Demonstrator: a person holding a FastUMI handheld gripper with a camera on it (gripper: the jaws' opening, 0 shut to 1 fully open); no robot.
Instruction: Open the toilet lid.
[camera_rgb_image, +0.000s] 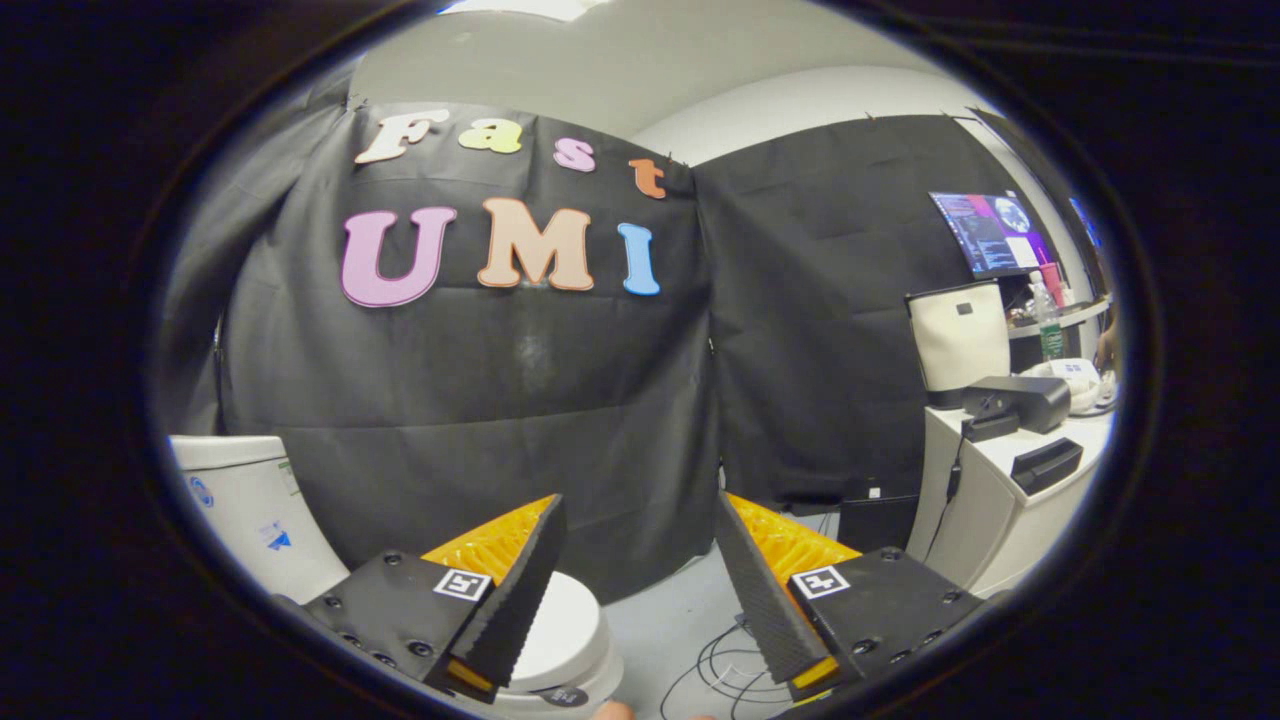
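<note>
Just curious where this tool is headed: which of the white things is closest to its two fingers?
The white closed toilet lid, right under the open gripper. The white toilet tank stands behind, and the white desk sits off right across the floor.

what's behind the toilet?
Behind the toilet stands its white tank, with the black cloth wall past that. The open gripper hangs above the closed lid; one finger covers part of the lid, hiding the hinge.
</note>
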